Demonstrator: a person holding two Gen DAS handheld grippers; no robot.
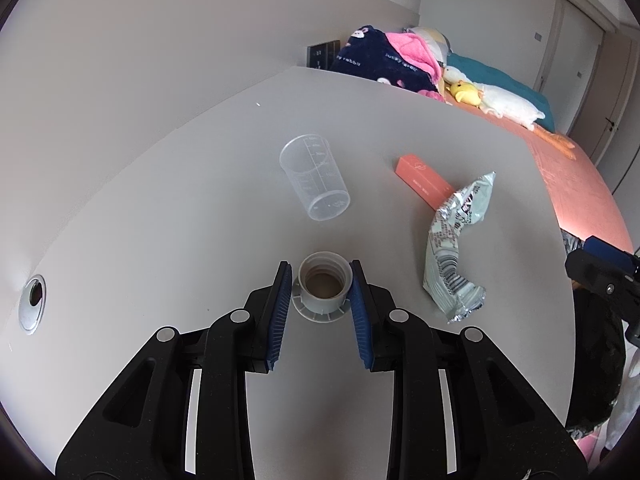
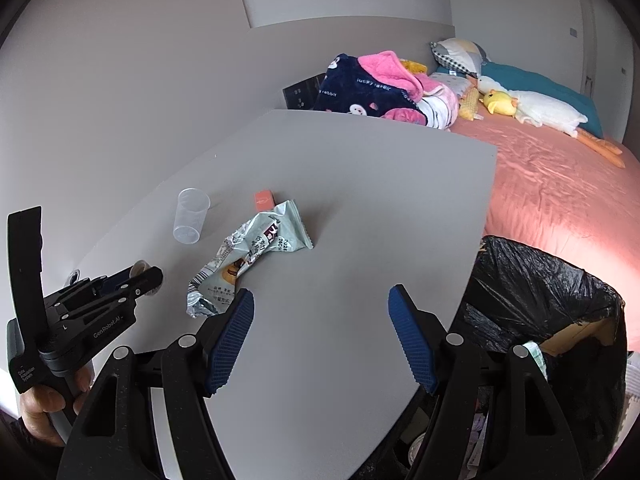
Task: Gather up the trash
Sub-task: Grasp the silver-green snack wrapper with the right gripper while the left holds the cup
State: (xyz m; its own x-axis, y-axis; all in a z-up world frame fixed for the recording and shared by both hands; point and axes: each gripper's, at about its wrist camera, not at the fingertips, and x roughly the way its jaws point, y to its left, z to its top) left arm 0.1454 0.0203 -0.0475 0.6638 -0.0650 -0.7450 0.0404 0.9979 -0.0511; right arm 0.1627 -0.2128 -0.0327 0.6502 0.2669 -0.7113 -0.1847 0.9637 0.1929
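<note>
Grey table [image 1: 160, 208] (bedroom, pink bed [image 2: 560, 200])

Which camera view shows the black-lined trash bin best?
The right wrist view: the trash bin stands large beside the table edge, its black liner clear. The left wrist view shows only a dark sliver at the right border.

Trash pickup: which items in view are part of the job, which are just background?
Job:
- grey bottle cap, clamped in left gripper
- crumpled snack wrapper
- clear measuring cup
- orange box
- black-lined bin
- right gripper, open, holding nothing

Background:
- plush duck
- blanket
- bed
</note>
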